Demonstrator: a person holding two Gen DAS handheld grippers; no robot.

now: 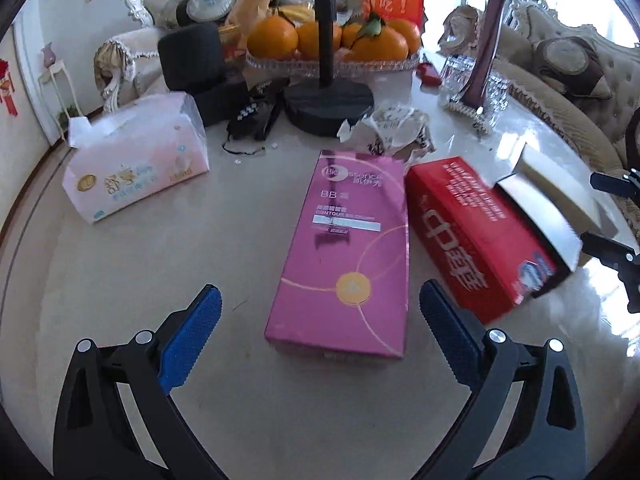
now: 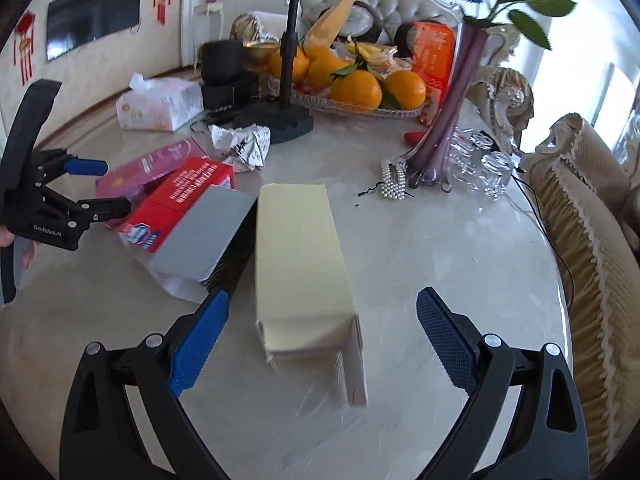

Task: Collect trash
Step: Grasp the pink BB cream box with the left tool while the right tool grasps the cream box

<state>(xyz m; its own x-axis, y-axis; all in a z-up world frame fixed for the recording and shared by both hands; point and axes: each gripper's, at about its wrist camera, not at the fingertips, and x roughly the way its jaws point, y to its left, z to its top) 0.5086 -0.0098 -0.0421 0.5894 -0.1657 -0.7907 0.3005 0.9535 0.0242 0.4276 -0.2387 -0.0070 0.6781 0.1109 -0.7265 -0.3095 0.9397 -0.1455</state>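
Observation:
A pink carton [image 1: 340, 252] lies flat on the marble table, its near end between the tips of my open left gripper [image 1: 320, 296], untouched. To its right rests a red box [image 1: 480, 236], then a cream box [image 1: 560, 188]. Crumpled paper [image 1: 392, 132] sits behind the pink carton. In the right wrist view the cream box [image 2: 300, 264] lies lengthwise, an end flap open, its near end between the blue pads of my open right gripper [image 2: 323, 298]. The red box [image 2: 188, 208], pink carton [image 2: 148, 168], crumpled paper [image 2: 244, 144] and left gripper [image 2: 114, 187] show to the left.
A tissue pack [image 1: 136, 160] lies far left. Behind the boxes stand a black pole stand [image 1: 328, 104], a glass tray of oranges [image 1: 332, 64] and a purple vase [image 2: 448, 120]. Glass cups [image 2: 480, 164] and a pearl hair clip [image 2: 394, 180] lie near the vase. A sofa [image 2: 592, 240] borders the table's right edge.

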